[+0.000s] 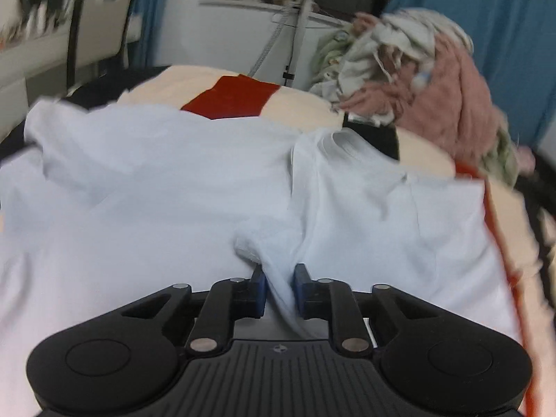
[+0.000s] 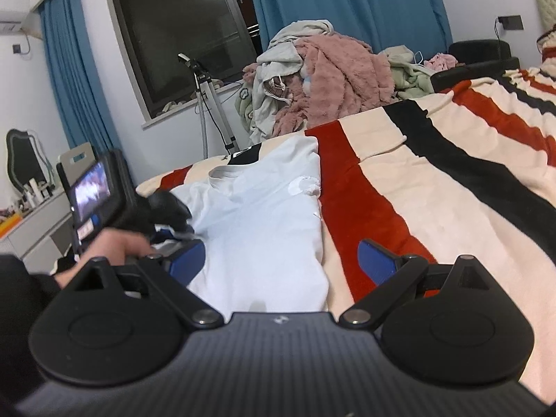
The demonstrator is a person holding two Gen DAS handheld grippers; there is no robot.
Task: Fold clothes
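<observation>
A white T-shirt [image 1: 146, 180] lies spread on the striped bed blanket [image 1: 239, 99], its collar [image 1: 342, 140] toward the far right. My left gripper [image 1: 279, 286] is shut on a bunched fold of the shirt between its blue pads. In the right wrist view the same shirt [image 2: 257, 222] lies partly folded on the blanket [image 2: 434, 187]. My right gripper [image 2: 281, 257] is open and empty, its jaws wide apart just above the shirt's near right edge. The left gripper [image 2: 173, 219] and the hand holding it show at the left, on the shirt.
A heap of unfolded clothes with a pink fleece [image 2: 333, 73] sits at the bed's far end, also in the left wrist view [image 1: 427, 83]. A tripod [image 2: 212, 104] stands by the window. Blue curtains [image 2: 347, 3], a desk [image 2: 31, 219] and a chair are at left.
</observation>
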